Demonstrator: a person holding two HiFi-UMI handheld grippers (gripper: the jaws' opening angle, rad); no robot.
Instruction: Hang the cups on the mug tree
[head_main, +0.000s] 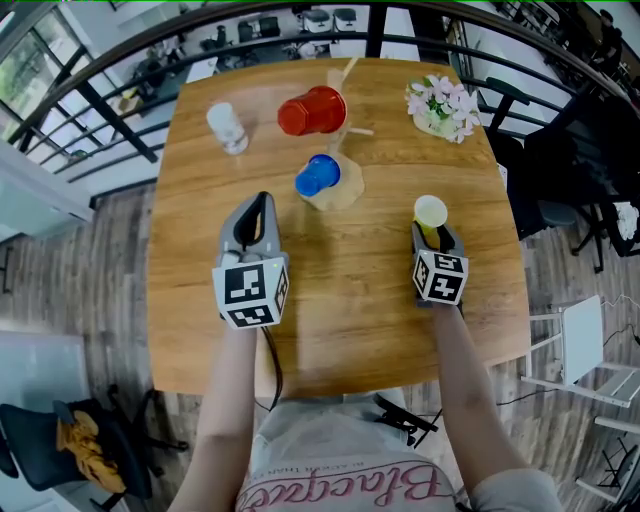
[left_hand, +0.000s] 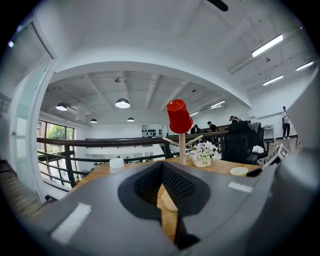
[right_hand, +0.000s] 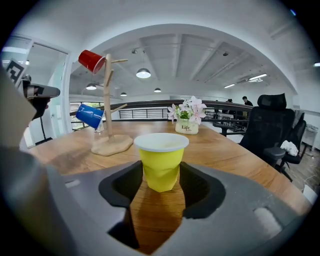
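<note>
A wooden mug tree (head_main: 341, 188) stands mid-table, with a red cup (head_main: 312, 110) on its top peg and a blue cup (head_main: 317, 176) on a lower peg. The right gripper view shows the tree (right_hand: 108, 95), the red cup (right_hand: 91, 61) and the blue cup (right_hand: 90, 116) at the left. A yellow cup (head_main: 431, 212) stands upright on the table to the tree's right. My right gripper (head_main: 432, 232) has its pads against both sides of the yellow cup (right_hand: 161, 162). My left gripper (head_main: 262, 203) is shut and empty, held level left of the tree.
A white cup (head_main: 227, 127) sits upside down at the far left of the wooden table (head_main: 340, 330). A pot of pink flowers (head_main: 444, 106) stands at the far right corner. A railing runs behind the table, and office chairs stand to its right.
</note>
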